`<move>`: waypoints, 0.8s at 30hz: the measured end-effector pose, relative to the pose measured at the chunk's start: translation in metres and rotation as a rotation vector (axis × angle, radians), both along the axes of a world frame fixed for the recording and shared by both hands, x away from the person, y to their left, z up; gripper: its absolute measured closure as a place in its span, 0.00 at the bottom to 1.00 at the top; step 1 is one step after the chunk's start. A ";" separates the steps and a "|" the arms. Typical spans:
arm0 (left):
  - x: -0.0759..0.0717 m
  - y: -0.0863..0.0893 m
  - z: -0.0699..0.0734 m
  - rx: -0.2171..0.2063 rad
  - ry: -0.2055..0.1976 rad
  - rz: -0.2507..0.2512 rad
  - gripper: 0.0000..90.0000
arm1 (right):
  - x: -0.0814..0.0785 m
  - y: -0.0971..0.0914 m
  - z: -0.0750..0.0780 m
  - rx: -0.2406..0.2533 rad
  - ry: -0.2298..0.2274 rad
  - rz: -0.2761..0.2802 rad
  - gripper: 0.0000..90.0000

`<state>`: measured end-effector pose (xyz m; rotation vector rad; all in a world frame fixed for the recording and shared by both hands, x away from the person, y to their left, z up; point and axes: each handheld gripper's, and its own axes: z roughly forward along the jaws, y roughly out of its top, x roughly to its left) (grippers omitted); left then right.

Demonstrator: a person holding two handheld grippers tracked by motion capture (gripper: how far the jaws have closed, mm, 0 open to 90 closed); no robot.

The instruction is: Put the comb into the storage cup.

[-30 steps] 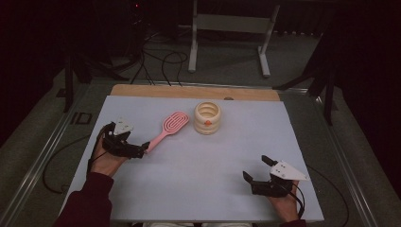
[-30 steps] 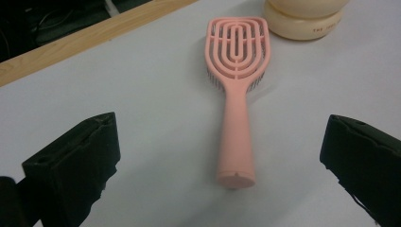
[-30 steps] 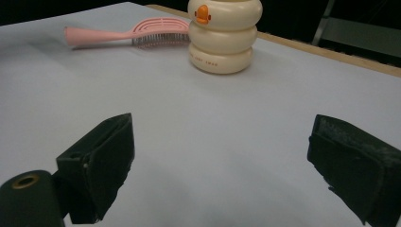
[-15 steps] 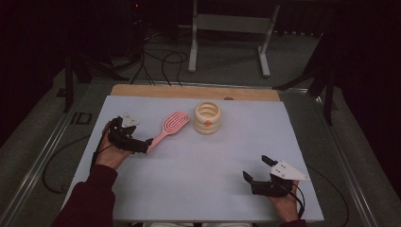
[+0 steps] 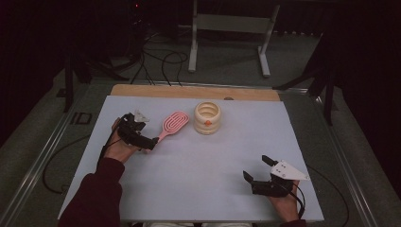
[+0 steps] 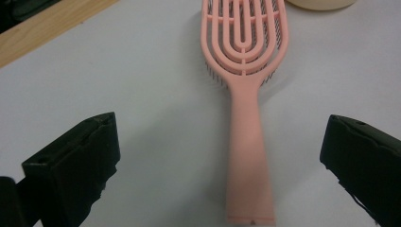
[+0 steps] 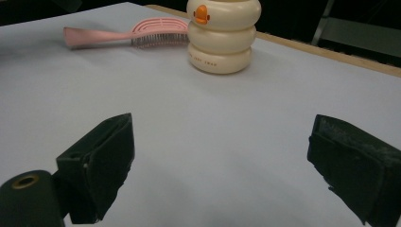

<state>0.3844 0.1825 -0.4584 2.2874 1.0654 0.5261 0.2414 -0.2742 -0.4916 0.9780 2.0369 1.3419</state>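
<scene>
A pink hairbrush [image 5: 172, 124] lies on the white table sheet [image 5: 203, 179], bristles down, with its handle [image 6: 248, 156] pointing toward my left gripper [image 5: 150, 142]. That gripper is open. In the left gripper view its gripper [image 6: 221, 135] has one jaw on each side of the handle end, and neither jaw touches it. A cream ribbed cup [image 5: 207, 117] with an orange mark stands just right of the brush head. Near the front right edge, my right gripper [image 5: 256, 167] is open with nothing between its jaws. In the right gripper view it [image 7: 222, 137] faces the cup [image 7: 222, 38] and the brush [image 7: 127, 32].
A wooden strip [image 5: 189, 91] runs along the sheet's far edge. Beyond the table stand a metal frame [image 5: 227, 28] and floor cables [image 5: 156, 56]. Bare sheet lies between the two grippers.
My left gripper has moved forward and to the right, so its open jaws now straddle the end of the brush handle. The right gripper has stayed where it was.
</scene>
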 end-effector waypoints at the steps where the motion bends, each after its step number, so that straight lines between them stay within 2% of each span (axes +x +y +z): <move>1: 0.003 -0.001 -0.002 0.007 0.010 0.001 0.00 | 0.000 0.000 0.000 0.000 0.000 0.000 0.09; 20: 0.028 -0.017 -0.015 0.045 0.102 -0.005 0.00 | 0.000 -0.001 0.000 -0.002 0.002 -0.002 0.09; 24: 0.033 -0.020 -0.018 0.050 0.137 0.000 0.00 | 0.000 -0.001 0.000 0.001 0.006 -0.002 0.09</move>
